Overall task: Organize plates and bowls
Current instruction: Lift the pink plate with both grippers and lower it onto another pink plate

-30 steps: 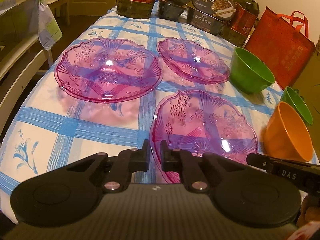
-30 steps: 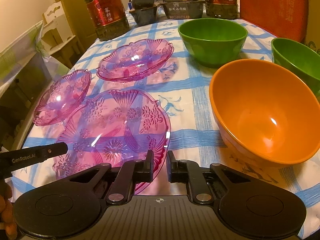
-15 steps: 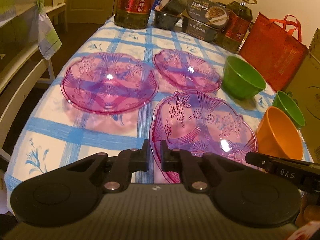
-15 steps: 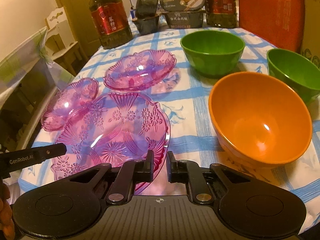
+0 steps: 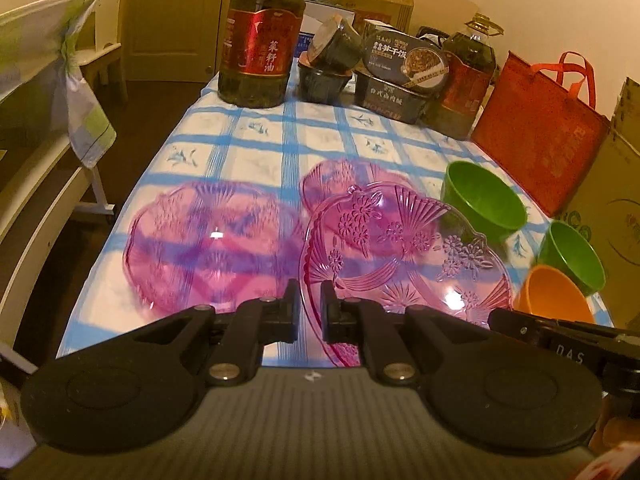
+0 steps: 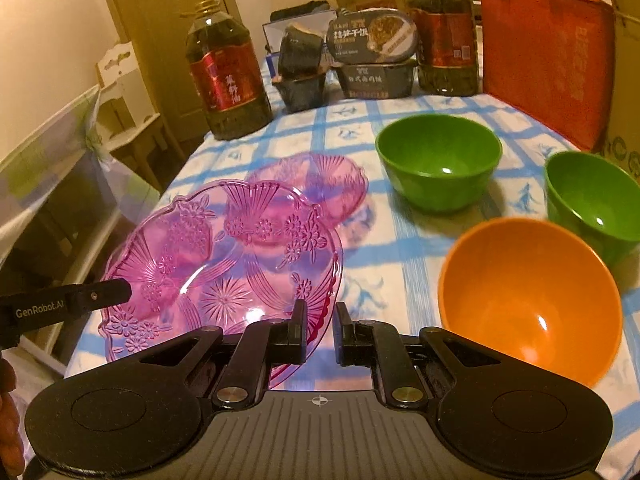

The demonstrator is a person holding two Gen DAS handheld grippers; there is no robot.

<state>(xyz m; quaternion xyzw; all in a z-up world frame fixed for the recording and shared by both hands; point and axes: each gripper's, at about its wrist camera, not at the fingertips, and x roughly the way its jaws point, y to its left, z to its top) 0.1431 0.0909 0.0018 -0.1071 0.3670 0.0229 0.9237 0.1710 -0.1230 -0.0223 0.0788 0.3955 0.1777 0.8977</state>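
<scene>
Both my jaws, left (image 5: 310, 312) and right (image 6: 320, 332), stay clamped on the pink plate (image 5: 404, 248), now lifted off the surface (image 5: 256, 160), ready for stacking.

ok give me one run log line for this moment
left gripper: shut on clear pink glass plate | right gripper: shut on same plate's rim | plate: off the blue-checked table | stage: carrying

The pink plate (image 6: 224, 264) looked like clear glossy plastic with a pressed flower relief. The orange bowl (image 6: 532, 300), at its 3 o'clock, was smooth shiny plastic. The tablecloth (image 6: 400, 256) looked matt. The red bag (image 6: 548, 48) seemed of rough woven cloth.
</scene>
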